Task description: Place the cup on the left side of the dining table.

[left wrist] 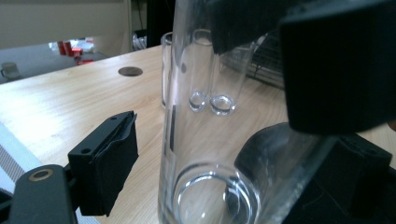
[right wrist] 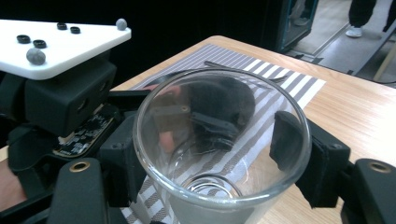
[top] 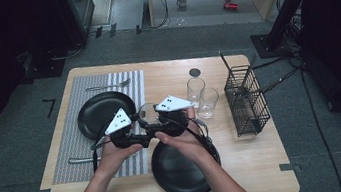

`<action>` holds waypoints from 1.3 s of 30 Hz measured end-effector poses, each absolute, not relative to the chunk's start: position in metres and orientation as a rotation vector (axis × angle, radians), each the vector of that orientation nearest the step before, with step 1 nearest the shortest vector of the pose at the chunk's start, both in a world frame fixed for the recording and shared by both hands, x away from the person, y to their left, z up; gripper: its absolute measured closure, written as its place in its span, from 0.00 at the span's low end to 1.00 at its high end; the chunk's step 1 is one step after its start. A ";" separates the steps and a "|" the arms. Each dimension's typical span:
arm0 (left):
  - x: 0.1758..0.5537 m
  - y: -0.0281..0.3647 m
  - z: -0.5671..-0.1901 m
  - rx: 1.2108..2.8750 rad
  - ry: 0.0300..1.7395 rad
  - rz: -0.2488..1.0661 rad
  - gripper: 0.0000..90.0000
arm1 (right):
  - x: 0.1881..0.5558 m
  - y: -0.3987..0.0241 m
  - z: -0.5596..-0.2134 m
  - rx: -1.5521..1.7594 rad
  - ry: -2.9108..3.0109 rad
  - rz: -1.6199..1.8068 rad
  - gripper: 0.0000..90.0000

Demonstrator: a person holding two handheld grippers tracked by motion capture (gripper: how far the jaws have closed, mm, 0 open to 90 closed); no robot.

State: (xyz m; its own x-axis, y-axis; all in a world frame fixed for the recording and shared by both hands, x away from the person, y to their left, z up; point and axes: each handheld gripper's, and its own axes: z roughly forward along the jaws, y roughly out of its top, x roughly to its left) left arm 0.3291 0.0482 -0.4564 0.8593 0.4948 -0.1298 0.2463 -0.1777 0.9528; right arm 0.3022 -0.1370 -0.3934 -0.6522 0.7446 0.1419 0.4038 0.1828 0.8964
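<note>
A clear drinking glass (top: 147, 110) is held over the table's middle, between my two grippers, which meet from either side. My right gripper (top: 155, 118) is shut on the glass (right wrist: 219, 140), with one pad against each side near the rim. My left gripper (top: 141, 123) faces it, and the glass (left wrist: 205, 116) stands between its jaws. The left pad (left wrist: 109, 161) stays a little apart from the glass wall, so this gripper is open. Its white three-cornered plate (right wrist: 60, 42) sits close beside the glass in the right gripper view.
One black plate (top: 96, 117) lies on the striped placemat (top: 64, 141), with a fork (top: 109, 86) beyond it and a knife (top: 79, 160) in front. A second black plate (top: 184, 175) sits near the front edge. Two empty glasses (top: 202, 96) and a wire basket (top: 246, 100) stand to the right.
</note>
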 end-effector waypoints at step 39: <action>0.322 0.092 -0.484 1.778 0.724 0.366 0.34 | 0.259 -0.225 -0.413 1.158 2.072 1.463 0.13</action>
